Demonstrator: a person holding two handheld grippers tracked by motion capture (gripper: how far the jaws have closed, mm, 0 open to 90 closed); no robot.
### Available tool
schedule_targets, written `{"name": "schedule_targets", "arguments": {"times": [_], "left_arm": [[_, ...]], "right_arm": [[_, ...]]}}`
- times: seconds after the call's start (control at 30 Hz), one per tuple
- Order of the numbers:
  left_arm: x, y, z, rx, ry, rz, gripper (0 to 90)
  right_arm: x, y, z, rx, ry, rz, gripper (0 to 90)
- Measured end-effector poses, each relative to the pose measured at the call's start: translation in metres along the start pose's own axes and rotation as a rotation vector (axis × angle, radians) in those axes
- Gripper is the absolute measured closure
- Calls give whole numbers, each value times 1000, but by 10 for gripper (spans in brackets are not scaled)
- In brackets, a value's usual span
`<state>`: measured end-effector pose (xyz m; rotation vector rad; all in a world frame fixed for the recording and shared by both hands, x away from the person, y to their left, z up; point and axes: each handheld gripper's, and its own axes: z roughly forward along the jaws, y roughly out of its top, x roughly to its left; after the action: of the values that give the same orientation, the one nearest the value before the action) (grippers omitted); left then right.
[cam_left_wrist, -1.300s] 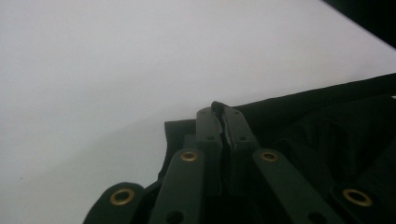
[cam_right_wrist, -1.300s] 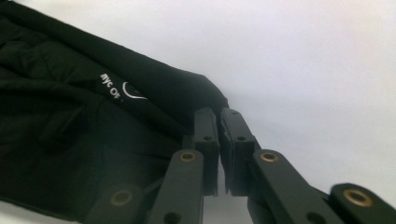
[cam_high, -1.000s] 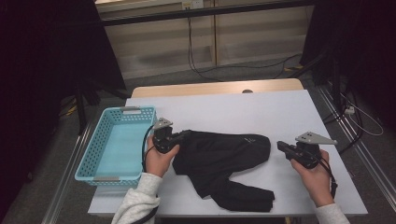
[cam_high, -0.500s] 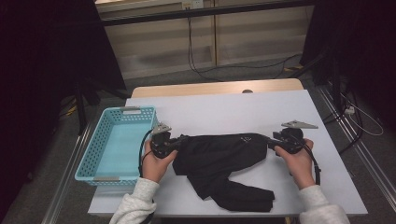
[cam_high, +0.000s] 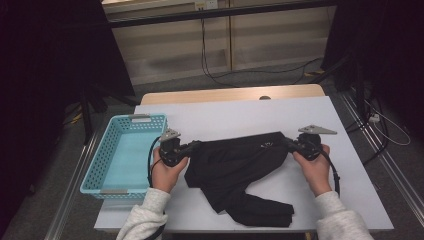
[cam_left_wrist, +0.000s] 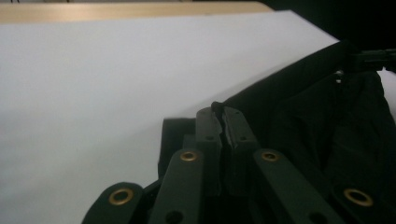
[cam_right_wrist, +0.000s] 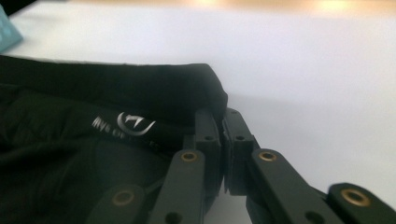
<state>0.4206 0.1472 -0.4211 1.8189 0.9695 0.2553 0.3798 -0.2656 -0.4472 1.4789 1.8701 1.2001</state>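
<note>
Left tongs (cam_high: 196, 145) are gripping the black garment (cam_high: 240, 165) at its 9 o'clock corner; right tongs (cam_high: 288, 143), having just closed, are pinching its 3 o'clock corner on the tabletop (cam_high: 235, 117).

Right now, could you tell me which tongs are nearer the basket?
Left. The left tongs sit just beside the basket; the right tongs are across the garment.

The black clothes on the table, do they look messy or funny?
A bit. The black garment lies rumpled, one part trailing crookedly toward the table's near edge, while the left gripper and right gripper pinch its top corners.
</note>
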Motion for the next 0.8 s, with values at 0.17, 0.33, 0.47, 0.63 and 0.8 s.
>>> {"name": "schedule_targets", "arguments": {"times": [0.17,0.33,0.47,0.63,0.8], "left_arm": [[-2,16,-3,-41,-11,9,860],[-4,4,-12,-35,-27,22,860],[-6,-8,-19,-8,-29,30,859],[-14,-18,-25,24,-25,39,859],[-26,-30,-32,48,-23,45,856]], "right_arm": [[-6,18,-15,-101,26,-26,862],[-4,1,-28,-103,60,-35,858],[5,-20,-41,-86,110,-59,858],[15,-31,-51,-52,127,-93,853],[29,-46,-58,-8,155,-124,852]]}}
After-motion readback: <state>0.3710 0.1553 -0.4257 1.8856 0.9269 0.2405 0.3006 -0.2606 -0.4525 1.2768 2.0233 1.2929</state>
